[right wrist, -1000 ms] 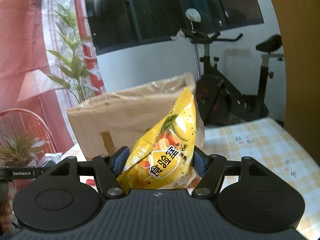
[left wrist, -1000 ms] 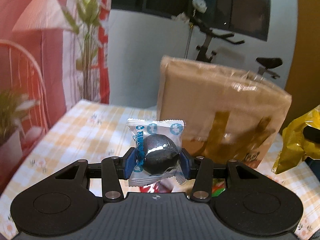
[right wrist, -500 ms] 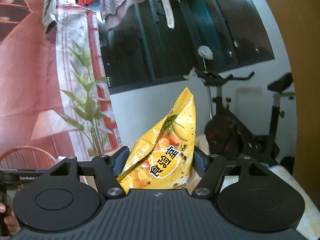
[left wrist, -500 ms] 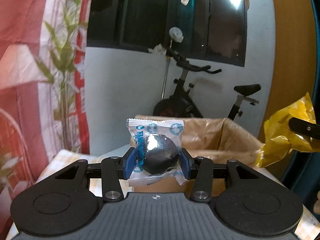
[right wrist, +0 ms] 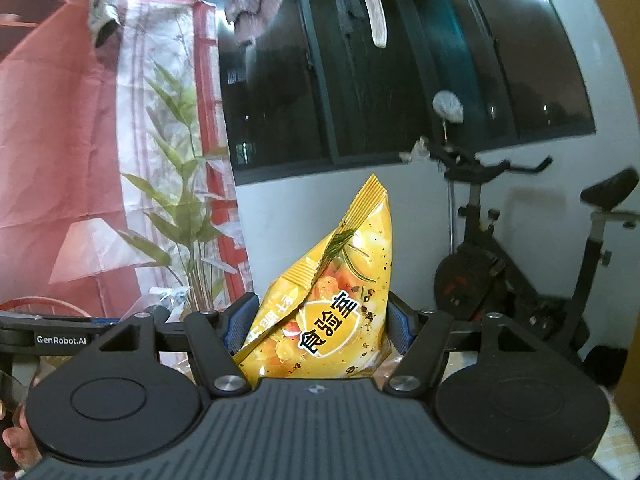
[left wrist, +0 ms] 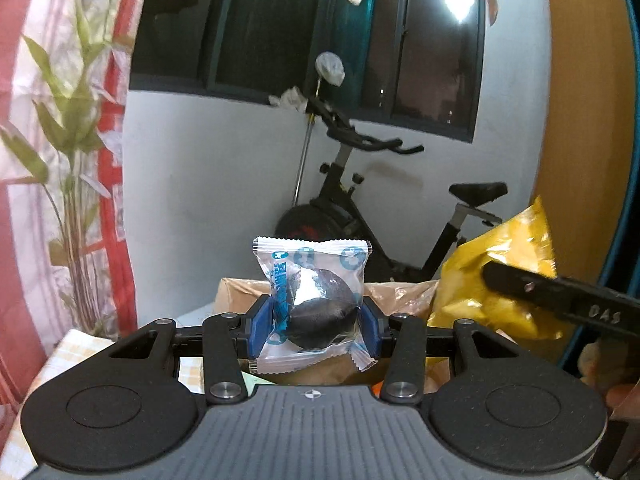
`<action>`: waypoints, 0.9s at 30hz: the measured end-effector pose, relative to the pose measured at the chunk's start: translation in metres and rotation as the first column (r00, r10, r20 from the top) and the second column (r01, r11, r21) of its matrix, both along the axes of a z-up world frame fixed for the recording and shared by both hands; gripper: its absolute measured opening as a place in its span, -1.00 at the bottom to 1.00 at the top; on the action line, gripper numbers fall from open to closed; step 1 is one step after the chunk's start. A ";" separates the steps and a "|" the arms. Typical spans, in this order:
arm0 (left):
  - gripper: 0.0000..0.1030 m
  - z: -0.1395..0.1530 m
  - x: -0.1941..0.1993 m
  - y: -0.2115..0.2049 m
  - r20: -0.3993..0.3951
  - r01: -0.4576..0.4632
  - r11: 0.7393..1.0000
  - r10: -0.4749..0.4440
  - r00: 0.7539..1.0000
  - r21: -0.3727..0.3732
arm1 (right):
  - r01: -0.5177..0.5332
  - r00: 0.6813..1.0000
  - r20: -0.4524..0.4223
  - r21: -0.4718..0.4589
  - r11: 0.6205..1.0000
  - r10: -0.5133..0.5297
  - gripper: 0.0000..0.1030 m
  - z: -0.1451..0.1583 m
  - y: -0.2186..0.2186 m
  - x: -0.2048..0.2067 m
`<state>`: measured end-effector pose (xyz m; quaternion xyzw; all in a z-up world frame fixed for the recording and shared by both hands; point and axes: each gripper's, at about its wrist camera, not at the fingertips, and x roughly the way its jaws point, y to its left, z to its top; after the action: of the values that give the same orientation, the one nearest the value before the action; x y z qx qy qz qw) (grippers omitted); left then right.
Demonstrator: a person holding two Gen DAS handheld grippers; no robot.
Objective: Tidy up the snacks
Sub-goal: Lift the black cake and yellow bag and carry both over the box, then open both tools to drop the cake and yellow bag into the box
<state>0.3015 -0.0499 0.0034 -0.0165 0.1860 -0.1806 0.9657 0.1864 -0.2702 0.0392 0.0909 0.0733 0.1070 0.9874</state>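
My left gripper (left wrist: pixel 314 330) is shut on a clear wrapped snack with a dark round piece inside (left wrist: pixel 316 304), held up in the air. Behind and below it is the open brown paper bag (left wrist: pixel 394 292). My right gripper (right wrist: pixel 318 326) is shut on a yellow chip bag (right wrist: pixel 334 312), also held high. The same yellow bag shows at the right of the left wrist view (left wrist: pixel 496 276), just right of the paper bag's mouth. The left gripper's body shows at the left edge of the right wrist view (right wrist: pixel 60 338).
A checked tablecloth (left wrist: pixel 76 350) shows at the lower left. An exercise bike (left wrist: pixel 360 208) stands behind the table by a white wall. A plant (right wrist: pixel 180 216) and a red curtain are at the left. A wooden panel (left wrist: pixel 580 120) is at the right.
Both grippers have risen and tilted upward with their snacks. The paper bag has dropped low in both views, and the yellow bag has come closer to the left gripper.
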 end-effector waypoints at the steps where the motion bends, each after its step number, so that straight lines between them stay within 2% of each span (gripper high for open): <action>1: -0.05 -0.003 0.007 -0.002 -0.013 -0.001 1.000 0.002 1.000 0.003 | -0.003 1.000 -0.020 0.009 1.000 0.003 0.33 -0.003 0.000 0.011; 10: -0.03 -0.025 0.050 -0.005 -0.097 0.025 1.000 -0.023 0.995 0.016 | -0.001 0.977 -0.211 0.068 0.998 0.015 0.34 -0.027 0.002 0.073; 15: 0.11 -0.032 0.056 -0.005 -0.115 0.028 0.999 -0.025 0.993 0.025 | 0.006 0.961 -0.274 0.124 0.992 0.029 0.41 -0.033 -0.004 0.086; 19: 0.14 -0.033 0.053 -0.003 -0.120 0.026 0.999 -0.022 0.993 0.028 | 0.019 0.960 -0.279 0.125 0.992 0.017 0.48 -0.033 -0.007 0.086; 27: 0.18 -0.024 0.031 0.003 -0.106 0.017 0.999 -0.012 0.994 0.045 | 0.019 0.965 -0.262 0.095 0.995 0.007 0.48 -0.025 -0.010 0.068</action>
<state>0.3329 -0.0472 -0.0204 -0.0026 0.2408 -0.1820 0.9533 0.2542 -0.2798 0.0140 0.1519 0.1975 0.0945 0.9638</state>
